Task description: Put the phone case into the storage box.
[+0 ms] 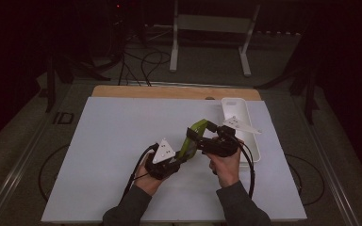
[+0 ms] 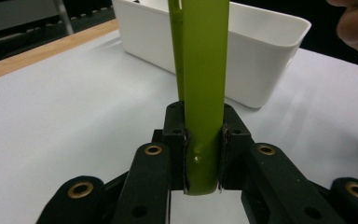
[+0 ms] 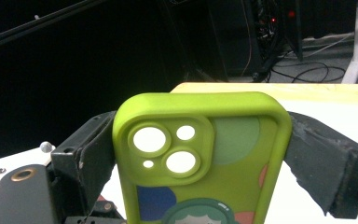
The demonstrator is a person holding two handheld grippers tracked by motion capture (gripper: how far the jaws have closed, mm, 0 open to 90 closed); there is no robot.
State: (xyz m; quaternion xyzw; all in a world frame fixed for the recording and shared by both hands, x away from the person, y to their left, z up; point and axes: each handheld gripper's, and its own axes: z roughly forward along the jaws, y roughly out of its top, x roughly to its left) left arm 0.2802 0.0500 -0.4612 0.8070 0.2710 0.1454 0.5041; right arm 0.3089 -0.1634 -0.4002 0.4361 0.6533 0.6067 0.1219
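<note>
A lime-green phone case (image 1: 189,143) is held above the white tabletop between both grippers. My left gripper (image 1: 180,156) is shut on its lower end; in the left gripper view the jaws pinch the thin edge of the case (image 2: 204,93) at the left gripper (image 2: 203,154). My right gripper (image 1: 201,130) is clamped across the case's upper end. In the right gripper view the case (image 3: 200,186) shows its camera cutouts and a cartoon print, with the right gripper (image 3: 203,154) pressing on both its sides.
A long white bin (image 1: 242,123) lies at the right of the white board (image 1: 113,141), just behind the right hand (image 1: 226,167), and shows close by as the bin (image 2: 242,51) in the left gripper view. A wooden table edge (image 1: 169,92) runs along the back.
</note>
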